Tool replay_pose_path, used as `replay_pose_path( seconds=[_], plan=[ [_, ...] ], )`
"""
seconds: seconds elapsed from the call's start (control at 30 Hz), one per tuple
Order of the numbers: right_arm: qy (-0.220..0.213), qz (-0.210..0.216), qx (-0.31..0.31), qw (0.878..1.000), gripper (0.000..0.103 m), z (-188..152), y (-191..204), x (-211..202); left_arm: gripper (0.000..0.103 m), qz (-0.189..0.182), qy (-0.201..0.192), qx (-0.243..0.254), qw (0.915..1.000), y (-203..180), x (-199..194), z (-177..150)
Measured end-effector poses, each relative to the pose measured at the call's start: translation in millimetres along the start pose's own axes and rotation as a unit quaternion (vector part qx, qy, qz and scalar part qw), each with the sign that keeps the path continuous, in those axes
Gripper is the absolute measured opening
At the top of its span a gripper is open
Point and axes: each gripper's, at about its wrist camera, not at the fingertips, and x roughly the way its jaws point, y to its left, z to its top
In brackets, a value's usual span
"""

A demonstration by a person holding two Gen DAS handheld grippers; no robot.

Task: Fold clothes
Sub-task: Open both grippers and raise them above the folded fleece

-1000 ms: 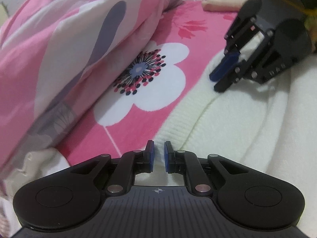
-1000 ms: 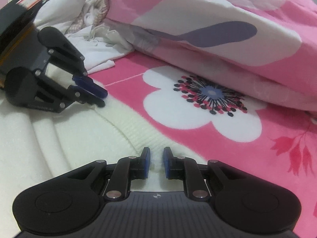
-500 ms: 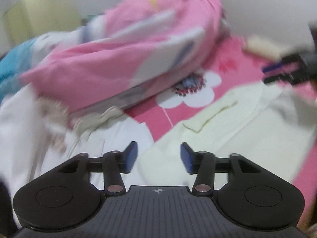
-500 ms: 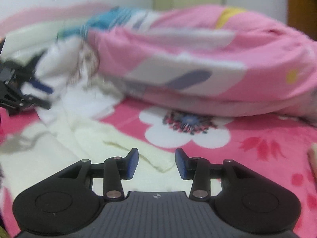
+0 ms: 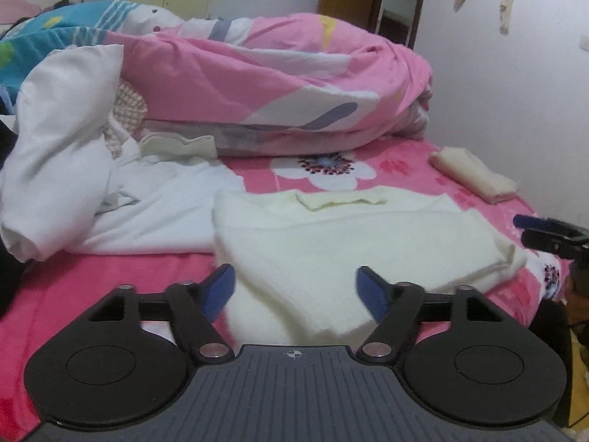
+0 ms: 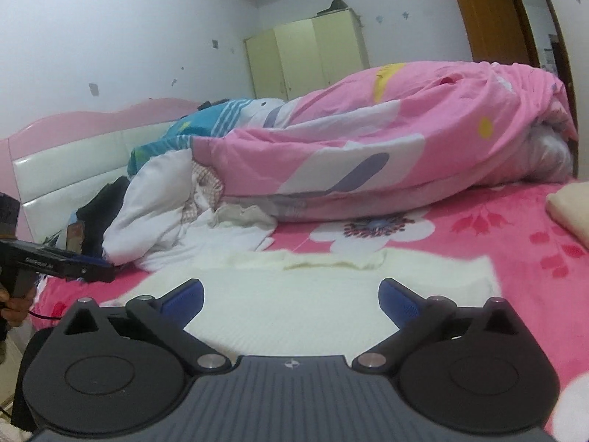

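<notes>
far left on the bed (image 5: pixel 92 280): a heap of white clothes (image 5: pixel 62 169) is piled against a rolled pink quilt (image 5: pixel 279 84), with a blue-patterned cover (image 5: pixel 44 44) seen behind it. a white garment (image 5: pixel 165 213) is spread below the heap, just beside the cream sweater (image 5: pixel 349 235).

centre: the cream sweater is laid flat on the pink flowered sheet, sleeves folded in, collar turned toward the quilt. its near hem is seen between the blue pads of the left gripper (image 5: pixel 296 289), but is not pressed by them; the jaws are opening, nothing grasped. in the right wrist view the same sweater (image 6: pixel 294 302) is seen between the pads of the right gripper (image 6: pixel 291 300), also untouched; those jaws are opening too, released and wide.

right: a folded cream cloth (image 5: pixel 475 176) is set near the bed's far right edge, well apart from the sweater. the right gripper (image 5: pixel 541 232) is noted at the frame's right margin, beside the sweater's corner.
</notes>
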Motion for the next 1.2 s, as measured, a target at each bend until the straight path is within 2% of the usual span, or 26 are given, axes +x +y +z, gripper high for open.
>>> replay_pose_path(
  seconds=[0.1, 0.23, 0.37, 0.43, 0.53, 0.63, 0.73, 0.77, 0.87, 1.0, 1.07, 1.13, 1.2],
  plan=[
    [0.001, -0.025, 0.011, 1.0, 0.103, -7.2, 3.0, -7.5, 0.086, -0.01, -0.003, -0.015, 0.9998, 1.0, 2.6, -6.2],
    [-0.029, -0.072, 0.048, 0.996, 0.103, -9.6, -0.7, -18.0, 0.096, -0.02, 0.007, -0.045, 0.9988, 6.2, 3.5, -15.2],
    [-0.071, -0.078, 0.097, 0.99, 0.103, -13.3, -12.8, -28.7, 0.098, -0.025, 0.011, -0.049, 0.9985, 5.3, 4.2, -25.9],
    [-0.073, -0.072, 0.117, 0.988, 0.103, -16.1, -21.8, -30.9, 0.098, -0.028, 0.014, -0.048, 0.9984, 5.1, 6.6, -29.7],
    [-0.063, -0.089, 0.151, 0.983, 0.103, -20.5, -36.7, -32.3, 0.098, -0.033, 0.009, -0.06, 0.9976, 8.0, 9.7, -32.2],
    [-0.04, -0.109, 0.197, 0.973, 0.103, -24.3, -55.5, -32.5, 0.096, -0.049, -0.005, -0.097, 0.9941, 16.3, 11.3, -31.2],
    [-0.024, -0.115, 0.253, 0.96, 0.103, -28.5, -75.5, -35.2, 0.083, -0.054, -0.021, -0.113, 0.9919, 19.8, 9.1, -30.0],
    [-0.027, -0.112, 0.274, 0.955, 0.103, -30.5, -81.2, -38.7, 0.077, -0.058, -0.025, -0.114, 0.9915, 19.9, 8.1, -30.1],
    [-0.039, -0.114, 0.325, 0.938, 0.103, -34.0, -96.9, -49.2, 0.075, -0.075, -0.029, -0.116, 0.99, 20.0, 7.4, -30.8],
    [-0.057, -0.119, 0.373, 0.918, 0.101, -39.9, -114.0, -62.8, 0.066, -0.088, -0.021, -0.109, 0.9899, 16.8, 12.0, -30.6],
    [-0.057, -0.102, 0.396, 0.911, 0.098, -44.2, -120.4, -64.3, 0.06, -0.085, -0.013, -0.102, 0.9911, 12.9, 15.9, -30.3],
    [-0.053, -0.079, 0.416, 0.904, 0.091, -48.2, -124.5, -63.7, 0.059, -0.078, -0.006, -0.094, 0.9925, 8.5, 19.6, -30.5],
    [-0.044, -0.059, 0.42, 0.905, 0.085, -48.0, -122.9, -58.0, 0.058, -0.071, -0.002, -0.089, 0.9935, 6.1, 21.2, -30.6]
  ],
)
